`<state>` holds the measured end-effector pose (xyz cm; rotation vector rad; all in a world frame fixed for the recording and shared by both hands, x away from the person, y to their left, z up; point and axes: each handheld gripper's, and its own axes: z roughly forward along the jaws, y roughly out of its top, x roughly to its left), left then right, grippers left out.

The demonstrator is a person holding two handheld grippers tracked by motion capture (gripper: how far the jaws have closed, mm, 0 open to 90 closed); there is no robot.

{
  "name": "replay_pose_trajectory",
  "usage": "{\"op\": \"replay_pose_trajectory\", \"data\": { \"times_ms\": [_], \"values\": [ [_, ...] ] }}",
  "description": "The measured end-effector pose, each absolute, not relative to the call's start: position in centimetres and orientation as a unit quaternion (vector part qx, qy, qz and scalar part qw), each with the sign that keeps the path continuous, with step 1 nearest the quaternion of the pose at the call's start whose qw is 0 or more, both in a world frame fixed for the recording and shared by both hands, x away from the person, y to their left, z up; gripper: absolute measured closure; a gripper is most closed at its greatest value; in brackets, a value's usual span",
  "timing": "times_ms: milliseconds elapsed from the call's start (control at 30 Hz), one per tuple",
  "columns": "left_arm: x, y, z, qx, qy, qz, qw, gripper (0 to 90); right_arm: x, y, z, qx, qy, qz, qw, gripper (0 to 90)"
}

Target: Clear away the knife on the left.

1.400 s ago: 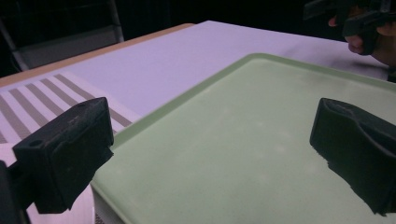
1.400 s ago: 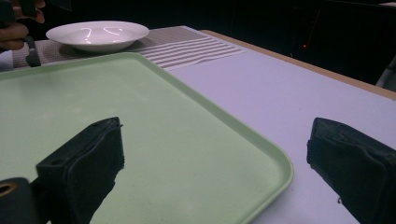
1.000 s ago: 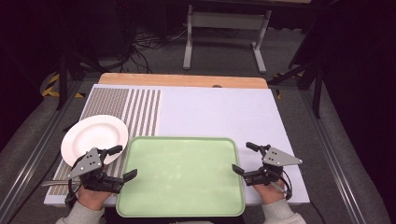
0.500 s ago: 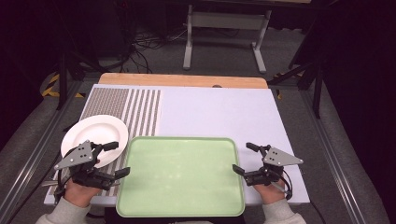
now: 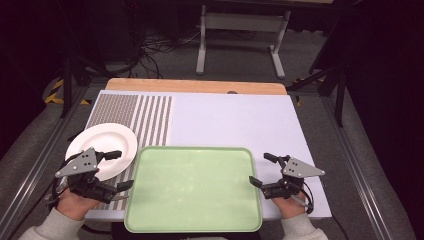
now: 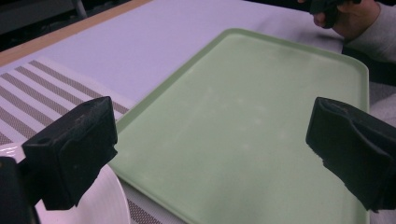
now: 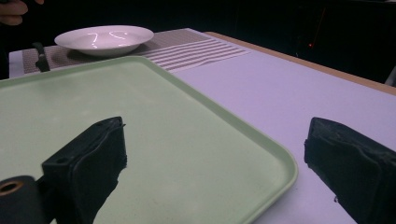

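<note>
Striped placemat on white table cover; metal stand behind.

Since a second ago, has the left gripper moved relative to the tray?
Yes. In the high view the left gripper has drawn leftward, away from the green tray edge, so one jaw now sits over the white plate.

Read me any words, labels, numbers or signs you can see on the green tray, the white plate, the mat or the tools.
There is no readable text.
The green tray is plain.
The white plate is plain.
The striped mat carries only stripes.
The left tool and right tool show no legible marking.
</note>
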<state>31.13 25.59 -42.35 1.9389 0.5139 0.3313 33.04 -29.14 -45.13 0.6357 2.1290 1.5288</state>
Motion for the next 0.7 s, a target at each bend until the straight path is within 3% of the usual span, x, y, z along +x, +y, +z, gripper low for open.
{"op": "replay_pose_trajectory", "data": {
  "times_ms": [700],
  "values": [
    [31.1,26.4,-40.9,0.882,0.162,0.106,0.430,6.4,33.1,-29.1,-45.1,0.229,0.770,0.558,0.208,6.2]
  ]
}}
